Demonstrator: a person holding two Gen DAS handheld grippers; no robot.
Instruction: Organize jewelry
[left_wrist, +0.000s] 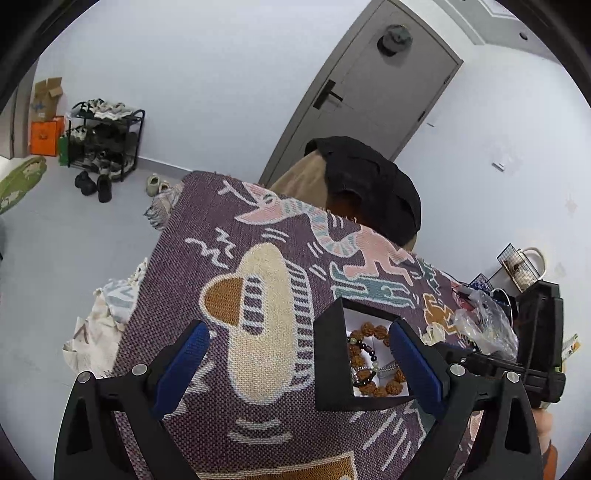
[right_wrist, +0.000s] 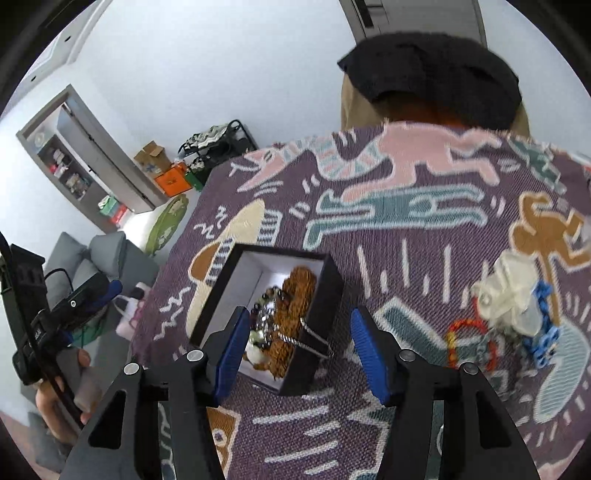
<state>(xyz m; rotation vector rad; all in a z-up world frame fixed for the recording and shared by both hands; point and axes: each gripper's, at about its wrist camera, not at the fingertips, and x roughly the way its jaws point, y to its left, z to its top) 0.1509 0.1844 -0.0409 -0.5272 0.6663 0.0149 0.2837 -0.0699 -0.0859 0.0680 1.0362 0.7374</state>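
A black jewelry box (left_wrist: 330, 354) with a white lining sits on a patterned purple cloth (left_wrist: 258, 424). It holds brown bead bracelets (left_wrist: 365, 363) and a silver chain (right_wrist: 314, 338) that hangs over its near rim. The box also shows in the right wrist view (right_wrist: 328, 273). My left gripper (left_wrist: 299, 363) is open and empty, its right finger over the box. My right gripper (right_wrist: 299, 354) is open and empty just above the box's near corner. A red bead bracelet (right_wrist: 469, 341) and blue jewelry (right_wrist: 545, 334) lie on the cloth to the right beside a clear plastic bag (right_wrist: 506, 291).
A chair with a black garment (left_wrist: 369, 177) stands behind the table. A shoe rack (left_wrist: 105, 138), boxes and a grey door (left_wrist: 373, 92) are by the far wall. A crumpled plastic bag (left_wrist: 484, 325) lies at the table's right edge.
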